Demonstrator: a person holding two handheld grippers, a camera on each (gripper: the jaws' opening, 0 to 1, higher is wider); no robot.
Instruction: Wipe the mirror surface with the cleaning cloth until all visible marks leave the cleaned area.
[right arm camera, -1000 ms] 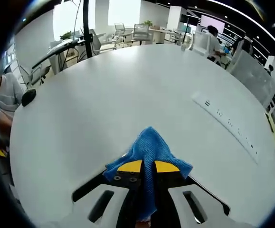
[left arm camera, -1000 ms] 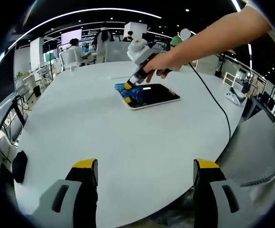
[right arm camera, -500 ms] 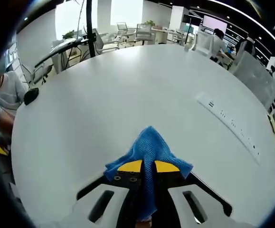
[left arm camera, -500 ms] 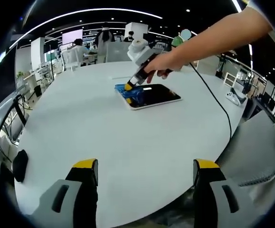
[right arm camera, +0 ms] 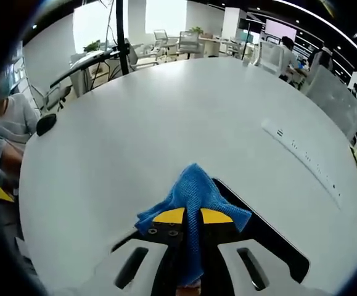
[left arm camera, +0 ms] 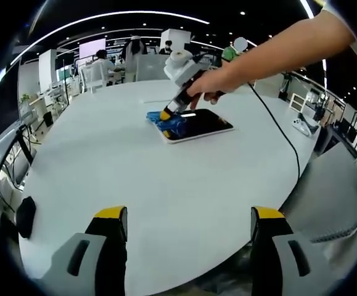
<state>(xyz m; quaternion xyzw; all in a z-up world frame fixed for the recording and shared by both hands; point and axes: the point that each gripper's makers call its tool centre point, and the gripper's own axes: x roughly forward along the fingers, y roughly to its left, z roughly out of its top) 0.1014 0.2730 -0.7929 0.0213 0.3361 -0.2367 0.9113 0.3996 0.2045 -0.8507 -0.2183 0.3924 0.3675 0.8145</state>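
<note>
The wiping step was judged to be in hand. In the left gripper view, the mirror point(left arm camera: 195, 124) was seen lying flat on the white table point(left arm camera: 166, 185), a dark glossy rectangle with a pale edge, well beyond the left gripper point(left arm camera: 189, 237). The blue cleaning cloth point(left arm camera: 168, 119) was pressed onto the mirror's end nearest the far office desks, overlapping the frame there. It was clamped between the yellow-tipped jaws of the right gripper point(left arm camera: 164, 115), which was held by a hand point(left arm camera: 212, 82) reaching in across the mirror.

In the right gripper view, the cleaning cloth point(right arm camera: 192, 196) was pinched tightly in the right gripper point(right arm camera: 192, 216), bunched over the jaw tips, with the dark mirror point(right arm camera: 261, 237) showing beneath and beside them.

The left gripper was held wide apart with nothing between its jaws, hovering over the table edge well short of the mirror.

Whether marks remained on the glass could not be told; the surface was too small and reflective to be read. The greater part of the mirror, away from the cloth, was judged not yet covered. The next move was judged to call for the cloth to be drawn along the mirror's length with steady downward contact, the mirror being kept from sliding on the smooth table.
</note>
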